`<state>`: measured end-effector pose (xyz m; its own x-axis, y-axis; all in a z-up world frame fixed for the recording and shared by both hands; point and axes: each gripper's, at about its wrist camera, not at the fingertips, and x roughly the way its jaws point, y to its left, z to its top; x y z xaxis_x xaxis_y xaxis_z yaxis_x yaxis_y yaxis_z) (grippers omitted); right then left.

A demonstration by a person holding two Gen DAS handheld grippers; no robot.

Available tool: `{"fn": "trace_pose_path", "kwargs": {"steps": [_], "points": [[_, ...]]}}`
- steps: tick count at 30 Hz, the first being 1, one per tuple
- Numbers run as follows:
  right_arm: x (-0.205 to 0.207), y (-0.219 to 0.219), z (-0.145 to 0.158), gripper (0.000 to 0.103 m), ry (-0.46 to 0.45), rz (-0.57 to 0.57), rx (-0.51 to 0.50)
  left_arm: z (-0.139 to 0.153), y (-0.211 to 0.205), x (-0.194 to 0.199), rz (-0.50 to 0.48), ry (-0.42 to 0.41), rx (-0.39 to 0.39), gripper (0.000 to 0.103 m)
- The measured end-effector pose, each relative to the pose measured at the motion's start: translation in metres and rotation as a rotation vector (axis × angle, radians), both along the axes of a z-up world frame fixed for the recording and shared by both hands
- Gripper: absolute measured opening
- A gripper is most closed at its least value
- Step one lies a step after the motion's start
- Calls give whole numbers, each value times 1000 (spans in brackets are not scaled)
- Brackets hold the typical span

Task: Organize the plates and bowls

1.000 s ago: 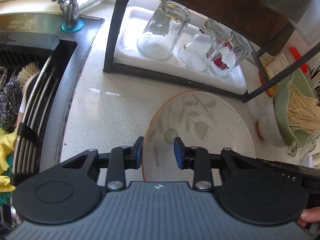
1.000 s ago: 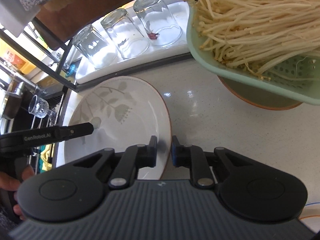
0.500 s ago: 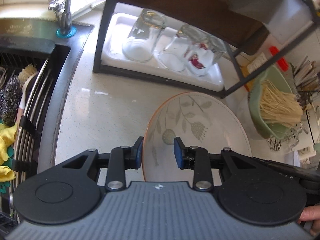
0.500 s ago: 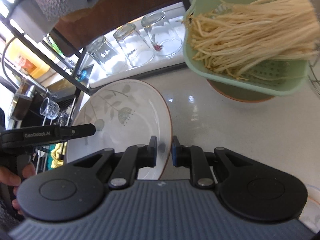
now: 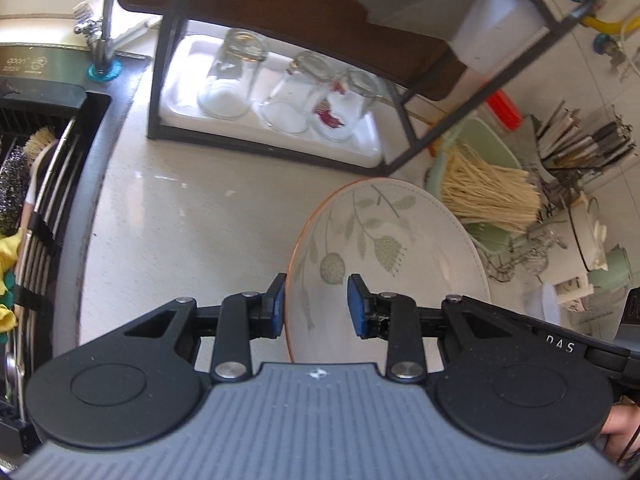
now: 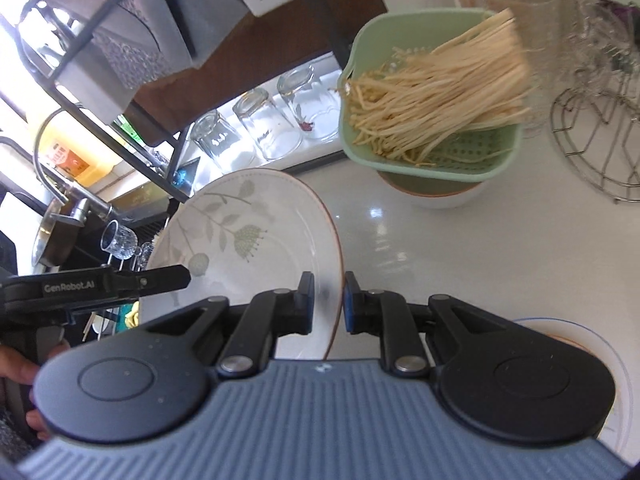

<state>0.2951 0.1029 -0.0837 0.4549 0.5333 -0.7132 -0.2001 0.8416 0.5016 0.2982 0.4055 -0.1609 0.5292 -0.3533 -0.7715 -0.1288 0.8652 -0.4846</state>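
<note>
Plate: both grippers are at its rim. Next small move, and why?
Probably keep carrying the plate level and clear of the colander before setting it anywhere. The right gripper is shut on the rim, and the left gripper straddles the opposite edge with its pads wider apart. The plate looks tilted above the counter, so a two-sided hold seems the safe way on.

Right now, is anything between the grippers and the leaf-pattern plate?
Nothing is in the way. The right gripper is shut on the plate at its orange rim. The left gripper straddles the opposite rim, its pads apart around the plate edge with nothing else between them.
</note>
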Motion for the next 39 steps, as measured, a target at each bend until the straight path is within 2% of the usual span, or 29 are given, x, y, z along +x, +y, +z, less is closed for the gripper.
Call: {"fn": "trace_pose_path", "kwargs": {"steps": [16, 24, 31, 39], "points": [[-52, -88, 7, 17, -19, -55, 0, 14, -95, -28, -76, -43, -13, 36], [-72, -137, -5, 17, 4, -47, -13, 13, -149, -45, -77, -42, -16, 36], [-87, -164, -21, 17, 27, -45, -15, 2, -183, -62, -97, -20, 25, 36], [-96, -167, -52, 18, 40, -38, -41, -20, -202, -69, -89, 42, 106, 36]]}}
